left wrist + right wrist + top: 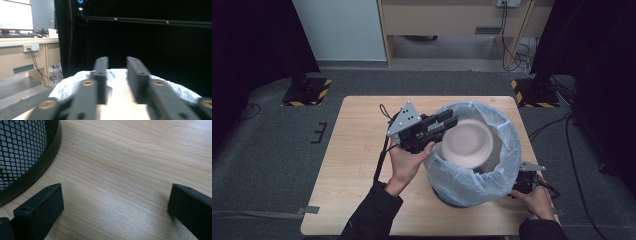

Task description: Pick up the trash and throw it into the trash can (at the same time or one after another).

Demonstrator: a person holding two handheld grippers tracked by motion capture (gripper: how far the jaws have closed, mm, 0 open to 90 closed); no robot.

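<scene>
While the left hand [404,162] reaches in from the bottom of the high view, it holds the left gripper [447,121] tilted up toward the bin [472,187], with the jaw tips just over the near left edge of the liner [507,150]. From the left gripper view [117,75] the two jaws stand slightly apart with nothing between them, the crinkled pale-blue liner showing beyond the tips. A tan plate [468,142], blurred, lies inside the bag opening, just past those tips; whether it touches them cannot be told.

Low at the bin's right side, the right hand [537,200] rests near the table's [357,150] front corner, its right gripper [524,185] mostly hidden behind the liner. In the right gripper view [115,202] the jaws are spread wide over bare wood, and the bin's black mesh wall [22,152] curves at the upper left, close to one jaw but apart from it.

Both sleeves are cut off at the frame's bottom edge. The bin's base is mostly covered by the overhanging bag.
</scene>
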